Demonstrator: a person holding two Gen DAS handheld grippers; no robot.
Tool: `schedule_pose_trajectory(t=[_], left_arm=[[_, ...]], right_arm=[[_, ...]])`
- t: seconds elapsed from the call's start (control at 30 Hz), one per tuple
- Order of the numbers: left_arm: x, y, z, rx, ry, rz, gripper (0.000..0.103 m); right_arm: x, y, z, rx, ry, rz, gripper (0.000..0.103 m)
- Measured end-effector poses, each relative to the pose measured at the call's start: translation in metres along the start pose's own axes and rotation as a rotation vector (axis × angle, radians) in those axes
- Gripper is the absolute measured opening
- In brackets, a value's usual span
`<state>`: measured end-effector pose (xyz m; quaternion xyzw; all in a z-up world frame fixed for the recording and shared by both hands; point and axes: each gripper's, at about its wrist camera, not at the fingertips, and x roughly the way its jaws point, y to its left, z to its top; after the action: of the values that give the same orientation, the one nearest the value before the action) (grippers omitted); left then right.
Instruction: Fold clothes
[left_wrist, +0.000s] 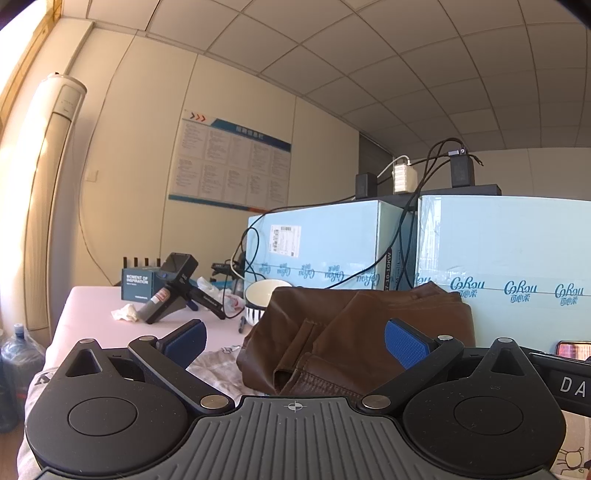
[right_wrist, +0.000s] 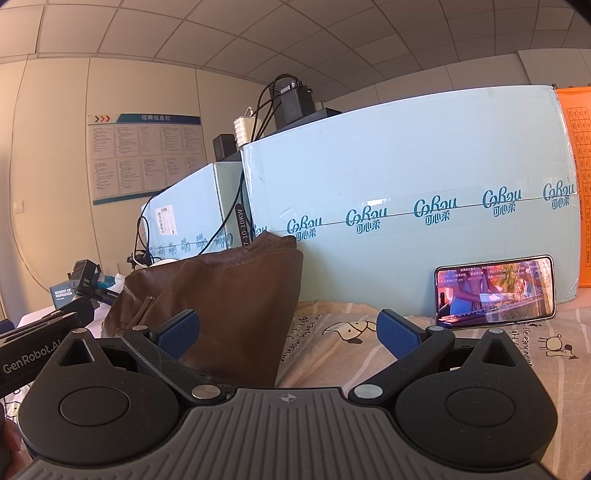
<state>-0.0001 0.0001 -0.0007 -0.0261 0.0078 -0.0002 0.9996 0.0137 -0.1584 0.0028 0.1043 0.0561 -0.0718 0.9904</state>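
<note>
Jaws of both the left gripper (left_wrist: 295, 341) and right gripper (right_wrist: 288, 334) stand apart, empty, facing the brown leather-like garment (left_wrist: 354, 332), which looks heavy, slick and limp, best pinched at a stitched hem.

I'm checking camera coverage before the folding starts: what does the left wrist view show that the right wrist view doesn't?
Only the left wrist view: a tall white air conditioner, a striped white bowl behind the garment, crumpled tissue, and water bottles on the floor.

Only the right wrist view: the whole phone leaning on a box with video playing, an orange sheet, and the cartoon-print sheet.

Both: the brown leather garment, the light-blue boxes, the wall notice board, and each view's own gripper, open and empty.
</note>
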Motion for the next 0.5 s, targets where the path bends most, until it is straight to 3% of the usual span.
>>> schedule_pose_trajectory(t=[0.5], left_arm=[[-0.0009,0.0009,-0.0007,-0.004,-0.006,0.002,0.103]], right_arm=[[-0.0001,0.0003,0.0000,0.000,0.000,0.000,0.103]])
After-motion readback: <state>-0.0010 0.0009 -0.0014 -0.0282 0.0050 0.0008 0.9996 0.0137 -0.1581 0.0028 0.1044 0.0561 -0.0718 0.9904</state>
